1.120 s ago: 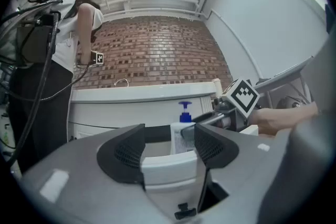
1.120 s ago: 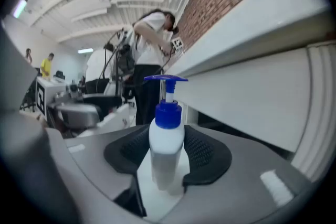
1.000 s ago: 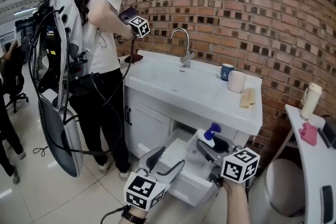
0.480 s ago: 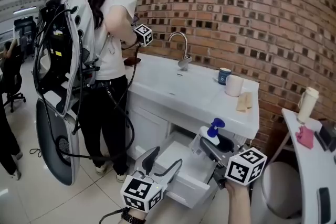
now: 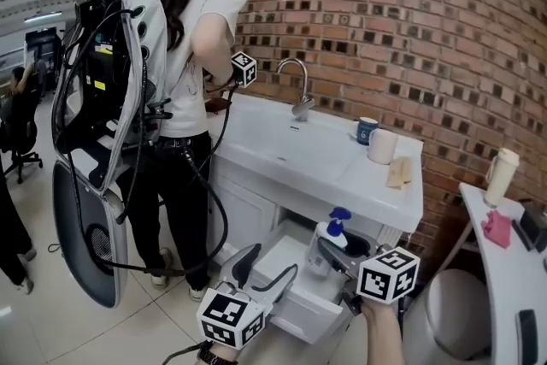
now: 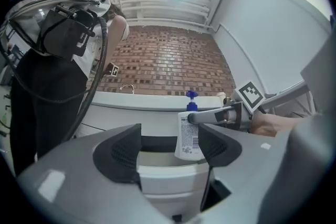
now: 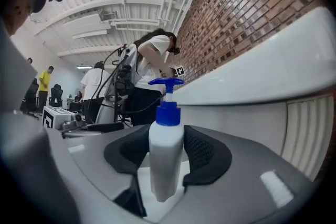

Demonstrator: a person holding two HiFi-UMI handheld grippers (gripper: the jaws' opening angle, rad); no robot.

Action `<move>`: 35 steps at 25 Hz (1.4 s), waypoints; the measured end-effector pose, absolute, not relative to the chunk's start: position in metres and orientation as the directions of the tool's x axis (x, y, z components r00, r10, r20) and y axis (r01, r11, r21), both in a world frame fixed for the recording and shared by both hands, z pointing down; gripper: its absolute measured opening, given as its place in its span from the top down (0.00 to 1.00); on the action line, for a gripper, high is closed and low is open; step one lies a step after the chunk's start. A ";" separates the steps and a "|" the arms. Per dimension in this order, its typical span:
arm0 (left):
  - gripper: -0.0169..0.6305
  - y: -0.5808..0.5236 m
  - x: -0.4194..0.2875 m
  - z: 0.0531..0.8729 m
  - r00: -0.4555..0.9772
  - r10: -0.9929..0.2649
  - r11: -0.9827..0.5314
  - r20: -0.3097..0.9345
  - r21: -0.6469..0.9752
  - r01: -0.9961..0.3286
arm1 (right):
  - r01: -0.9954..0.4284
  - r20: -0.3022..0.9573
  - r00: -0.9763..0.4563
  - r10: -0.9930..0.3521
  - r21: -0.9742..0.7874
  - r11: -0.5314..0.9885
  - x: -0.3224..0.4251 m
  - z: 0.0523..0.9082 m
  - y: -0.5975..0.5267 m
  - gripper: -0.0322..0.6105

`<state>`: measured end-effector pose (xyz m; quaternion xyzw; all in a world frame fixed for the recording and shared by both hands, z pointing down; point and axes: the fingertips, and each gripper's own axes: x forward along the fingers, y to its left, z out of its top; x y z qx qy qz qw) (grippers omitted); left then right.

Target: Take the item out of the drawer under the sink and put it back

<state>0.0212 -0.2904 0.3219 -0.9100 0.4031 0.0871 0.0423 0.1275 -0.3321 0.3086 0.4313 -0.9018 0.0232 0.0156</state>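
Observation:
The white drawer (image 5: 299, 316) under the sink stands pulled out. A white pump bottle (image 5: 320, 237) with a blue pump hangs upright over the drawer's right part, and my right gripper (image 5: 332, 250) is shut on its body. The right gripper view shows the bottle (image 7: 166, 139) pressed between both pads of that gripper (image 7: 167, 157). My left gripper (image 5: 267, 267) is open at the drawer's front. In the left gripper view the drawer front (image 6: 168, 178) sits between the wide jaws of this gripper (image 6: 168, 149), untouched by the pads, with the bottle (image 6: 188, 136) beyond.
A person (image 5: 197, 55) with a cable-laden backpack rig stands at the sink's left end, near the faucet (image 5: 299, 81). On the counter stand a blue mug (image 5: 367, 130), a white cup (image 5: 382, 145) and a tan cloth (image 5: 398, 173). A side table (image 5: 504, 269) is at the right.
My right gripper and the bottle have shifted slightly left and lower over the drawer. The person at the sink has moved closer to the faucet. My left gripper has barely moved.

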 end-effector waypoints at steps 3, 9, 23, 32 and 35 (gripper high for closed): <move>0.38 -0.291 0.025 0.329 0.669 -0.725 -0.678 -0.165 0.001 -0.735 | -0.797 0.140 -0.602 -0.786 -0.033 0.604 0.127 0.337 -0.343 0.64; 0.37 -0.289 0.028 0.328 0.679 -0.720 -0.689 -0.139 0.035 -0.724 | -0.775 0.276 -0.598 -0.752 0.038 0.630 0.116 0.374 -0.349 0.64; 0.50 -0.268 0.046 0.324 0.747 -0.654 -0.751 -0.117 -0.020 -0.660 | -0.816 0.055 -0.560 -0.827 -0.212 0.539 0.162 0.345 -0.314 0.61; 0.73 -0.275 0.037 0.326 0.718 -0.690 -0.720 -0.090 -0.016 -0.694 | -0.884 0.007 -0.459 -0.888 -0.102 0.456 0.183 0.345 -0.303 0.87; 0.83 -0.268 0.045 0.323 0.746 -0.658 -0.749 -0.100 -0.014 -0.662 | -0.873 0.001 -0.483 -0.875 -0.070 0.482 0.172 0.338 -0.296 0.87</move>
